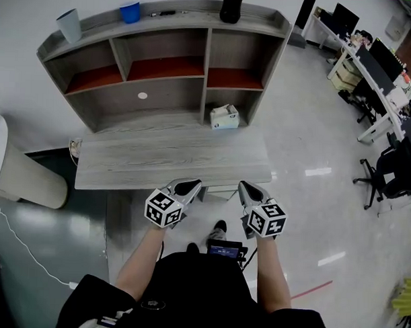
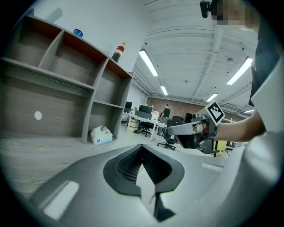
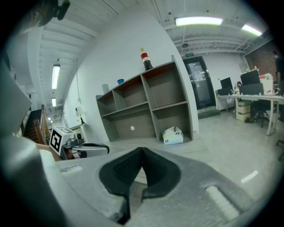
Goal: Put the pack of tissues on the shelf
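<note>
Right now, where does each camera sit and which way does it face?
Head view: on the person's head, facing steeply down at desk and shelf; forearms, left gripper, right gripper show.
Left gripper view: on that gripper, along its shut jaws toward the shelf; right gripper at right.
Right gripper view: on that gripper, along its shut jaws toward the shelf; left gripper at left.
All three share the pack of tissues.

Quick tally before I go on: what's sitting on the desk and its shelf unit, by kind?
Cups: 2 (grey cup, blue cup)
Bottle: 1
Tissue pack: 1
Small dark item on top, too small to identify: 1
Total: 5
</note>
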A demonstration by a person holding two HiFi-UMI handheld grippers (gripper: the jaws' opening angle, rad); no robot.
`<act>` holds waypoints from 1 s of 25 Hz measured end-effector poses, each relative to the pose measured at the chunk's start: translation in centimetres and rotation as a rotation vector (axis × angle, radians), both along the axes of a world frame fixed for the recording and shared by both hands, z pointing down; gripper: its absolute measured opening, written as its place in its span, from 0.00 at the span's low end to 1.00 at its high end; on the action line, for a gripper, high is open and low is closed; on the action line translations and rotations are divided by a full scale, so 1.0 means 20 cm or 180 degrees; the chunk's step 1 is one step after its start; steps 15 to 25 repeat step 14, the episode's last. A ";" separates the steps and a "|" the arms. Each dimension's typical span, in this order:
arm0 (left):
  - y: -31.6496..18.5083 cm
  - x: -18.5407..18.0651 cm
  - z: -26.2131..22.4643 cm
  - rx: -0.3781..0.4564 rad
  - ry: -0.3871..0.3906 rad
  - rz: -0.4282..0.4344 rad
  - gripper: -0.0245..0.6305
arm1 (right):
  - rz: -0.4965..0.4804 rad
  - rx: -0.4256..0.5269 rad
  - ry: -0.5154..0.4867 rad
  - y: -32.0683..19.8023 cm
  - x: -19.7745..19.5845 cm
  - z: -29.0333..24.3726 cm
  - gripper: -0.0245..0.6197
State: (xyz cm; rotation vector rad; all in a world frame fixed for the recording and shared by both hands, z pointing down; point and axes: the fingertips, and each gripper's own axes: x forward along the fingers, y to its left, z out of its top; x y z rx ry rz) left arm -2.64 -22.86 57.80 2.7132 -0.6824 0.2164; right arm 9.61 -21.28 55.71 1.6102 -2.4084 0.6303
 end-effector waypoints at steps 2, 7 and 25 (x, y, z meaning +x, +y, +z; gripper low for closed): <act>0.01 0.00 0.00 0.0000 -0.0005 0.0009 0.04 | 0.0009 0.0007 -0.0002 0.01 0.00 0.00 0.04; 0.03 0.01 -0.01 -0.0006 0.0004 0.0063 0.04 | 0.0034 0.0020 0.0001 0.02 0.01 -0.01 0.04; 0.02 0.04 -0.02 0.0021 -0.0003 0.0094 0.04 | 0.0033 0.0044 0.0000 0.01 0.02 -0.02 0.04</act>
